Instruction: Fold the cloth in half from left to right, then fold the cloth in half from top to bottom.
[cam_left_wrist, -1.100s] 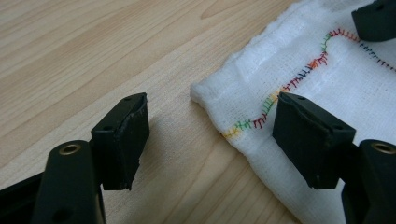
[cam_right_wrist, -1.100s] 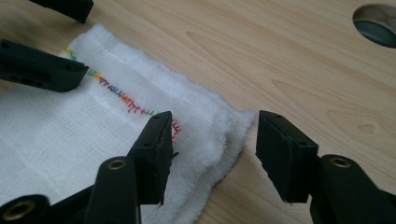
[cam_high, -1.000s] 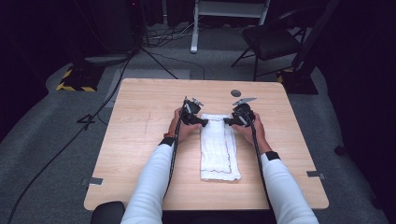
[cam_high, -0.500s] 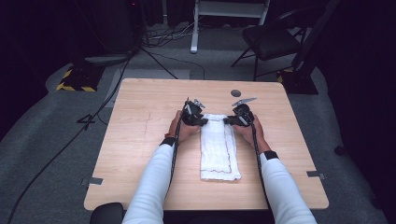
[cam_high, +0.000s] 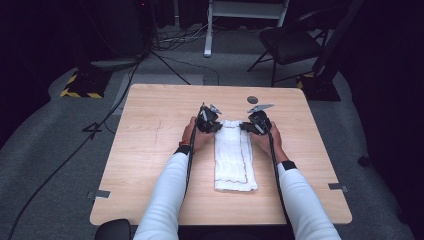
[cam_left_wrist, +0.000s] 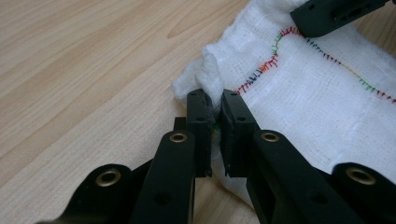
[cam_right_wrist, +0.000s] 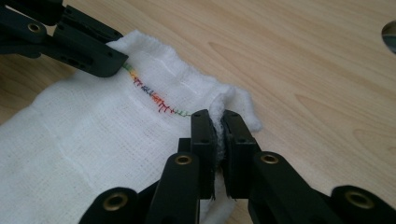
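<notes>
Now that both pairs of jaws have just been closing, each set of tongs holds a far corner of the cloth: the left tongs (cam_left_wrist: 213, 109) pinch the bunched white edge at the cloth's left far corner, fabric pressed between the two black pads, and the right tongs (cam_right_wrist: 215, 128) grip the right far corner the same way, a thin fold of weave showing in the narrow slot. Item held: one white gauze cloth (cam_high: 232, 160), folded into a long strip, hemmed with multicoloured stitching (cam_left_wrist: 266, 63), lying flat on the counter (cam_high: 150, 130) with its length running from the tongs back toward the person. The near end rests free, close to the counter's front edge. The left hand (cam_high: 192, 135) and right hand (cam_high: 270, 137) sit low on either side of the far end. Further out: a small dark round disc (cam_high: 252, 99) on the counter beyond the right tongs, apart from the cloth. Assessment: with both corners secured, the cloth appears ready to be lifted or drawn over into a further fold; the grip looks even on both sides.
</notes>
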